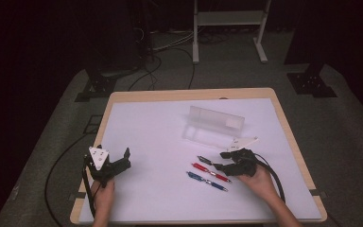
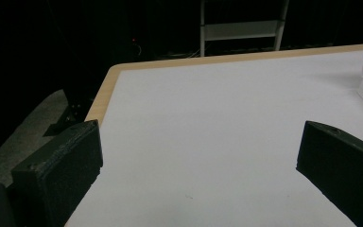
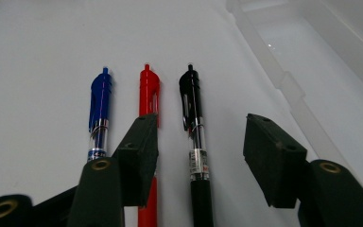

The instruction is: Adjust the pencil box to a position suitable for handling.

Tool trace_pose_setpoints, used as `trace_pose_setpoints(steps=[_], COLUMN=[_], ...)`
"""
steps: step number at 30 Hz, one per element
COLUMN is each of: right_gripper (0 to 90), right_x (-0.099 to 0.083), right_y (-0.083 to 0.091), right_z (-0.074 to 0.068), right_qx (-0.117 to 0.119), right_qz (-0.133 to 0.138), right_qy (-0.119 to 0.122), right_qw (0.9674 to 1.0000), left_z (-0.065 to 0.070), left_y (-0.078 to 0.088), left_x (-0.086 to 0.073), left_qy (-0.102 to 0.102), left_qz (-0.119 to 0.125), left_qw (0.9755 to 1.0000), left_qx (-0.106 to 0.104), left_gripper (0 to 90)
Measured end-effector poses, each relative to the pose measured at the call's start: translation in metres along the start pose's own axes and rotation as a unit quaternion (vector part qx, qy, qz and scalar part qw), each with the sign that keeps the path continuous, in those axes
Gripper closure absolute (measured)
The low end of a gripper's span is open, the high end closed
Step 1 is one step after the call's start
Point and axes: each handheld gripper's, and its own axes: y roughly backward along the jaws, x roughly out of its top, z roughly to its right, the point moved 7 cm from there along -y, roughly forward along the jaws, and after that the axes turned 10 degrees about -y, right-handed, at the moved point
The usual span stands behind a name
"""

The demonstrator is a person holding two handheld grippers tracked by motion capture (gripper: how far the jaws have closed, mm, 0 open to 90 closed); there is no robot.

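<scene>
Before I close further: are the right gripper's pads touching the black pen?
Apart. The right gripper view shows the black pen between the right gripper jaws, table visible either side.

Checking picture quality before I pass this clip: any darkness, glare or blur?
High view: surroundings very dark, white table evenly lit, pens small. Left gripper view: dark background, near jaws soft. Right gripper view: black pen sharp, clear plastic box washed out.

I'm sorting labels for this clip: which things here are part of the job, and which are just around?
In the job:
- black pen, lying between the open right claw jaws
- red pen
- blue pen
- clear plastic case, open beside them

Just around:
- left claw, open over bare table
- white stand
- floor cables
</scene>
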Motion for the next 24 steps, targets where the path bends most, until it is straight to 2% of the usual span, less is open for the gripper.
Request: trace_pose_setpoints(steps=[5, 13, 15, 24], right_gripper=[55.1, 62.5, 66.9, 76.8], right_x=[-0.001, -0.004, -0.006, -0.009], right_y=[-0.009, -0.017, -0.02, -0.025], right_z=[0.001, 0.002, 0.002, 0.001], right_qx=[-0.005, -0.007, -0.008, -0.009], right_qz=[-0.016, -0.033, -0.042, -0.051], right_qy=[0.008, 0.017, 0.023, 0.032], right_qw=[0.9998, 0.9993, 0.9988, 0.9981], left_z=[0.0, -0.001, -0.002, -0.003], left_y=[0.001, 0.001, 0.002, 0.002], left_x=[0.0, 0.001, 0.001, 0.0], left_qy=[0.004, 0.002, 0.004, 0.004], left_qz=[0.002, 0.003, 0.002, 0.003], left_qw=[1.0, 1.0, 1.0, 1.0], left_qx=[0.0, 0.002, 0.002, 0.003], left_gripper=[0.3, 0.3, 0.4, 0.3])
